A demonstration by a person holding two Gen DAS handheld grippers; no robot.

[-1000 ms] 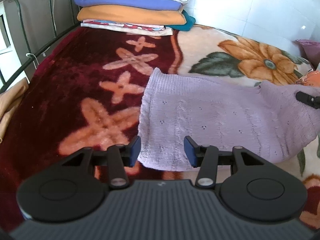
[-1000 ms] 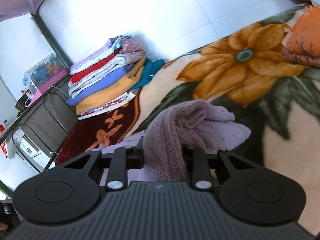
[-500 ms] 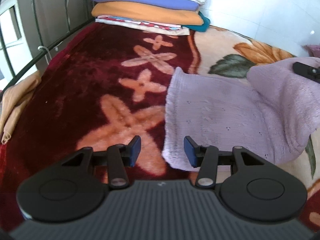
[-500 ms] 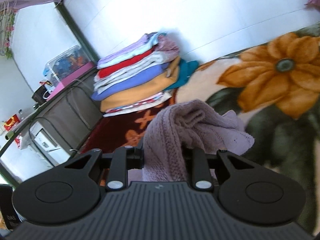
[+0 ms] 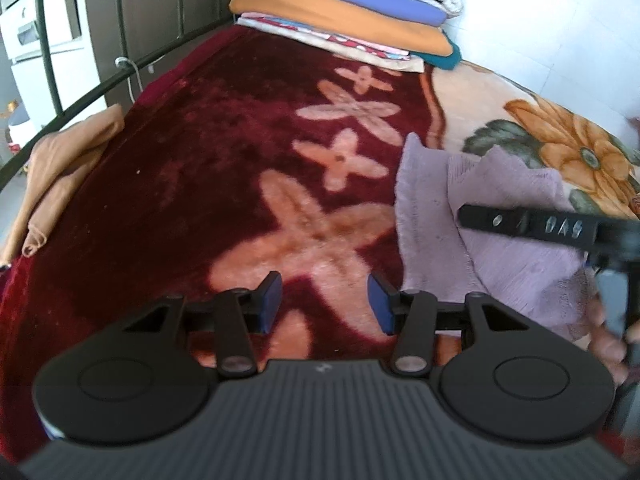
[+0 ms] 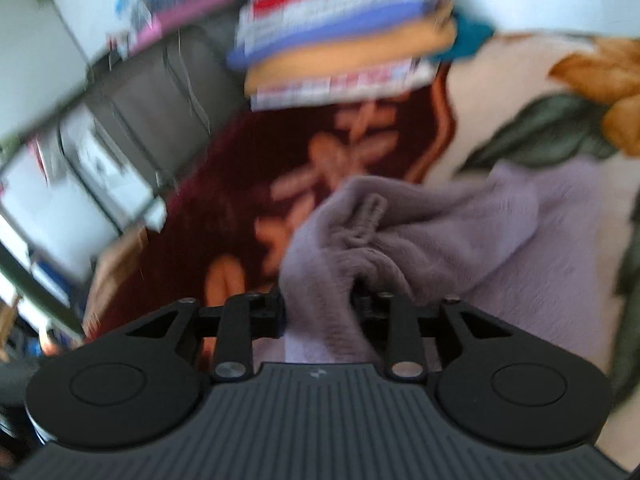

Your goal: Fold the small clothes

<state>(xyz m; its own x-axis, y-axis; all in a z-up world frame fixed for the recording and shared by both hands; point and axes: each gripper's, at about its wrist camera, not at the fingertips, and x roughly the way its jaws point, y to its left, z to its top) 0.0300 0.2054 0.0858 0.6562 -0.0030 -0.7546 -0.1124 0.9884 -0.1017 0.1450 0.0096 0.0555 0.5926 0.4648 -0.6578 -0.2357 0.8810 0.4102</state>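
Observation:
A lilac knit garment [image 5: 520,276] lies on the flowered blanket [image 5: 192,168], with one side folded over the rest. My right gripper [image 6: 320,312] has a bunched fold of the garment [image 6: 420,240] between its jaws, which are opening; the cloth still fills the gap and touches both pads. One of its black fingers [image 5: 520,224] lies across the garment in the left wrist view, with a person's hand [image 5: 608,344] behind it. My left gripper [image 5: 324,304] is open and empty over the dark red blanket, just left of the garment's edge.
A tall stack of folded clothes [image 5: 340,8] sits at the far end of the bed by the white wall. A tan cloth [image 5: 60,168] hangs over the bed's left edge under a metal rail [image 5: 100,84]. A white appliance [image 5: 40,40] stands beyond it.
My right gripper has swept left and down with the garment's side, laying it over the rest, and its jaws stand wider. My left gripper has slid left off the garment.

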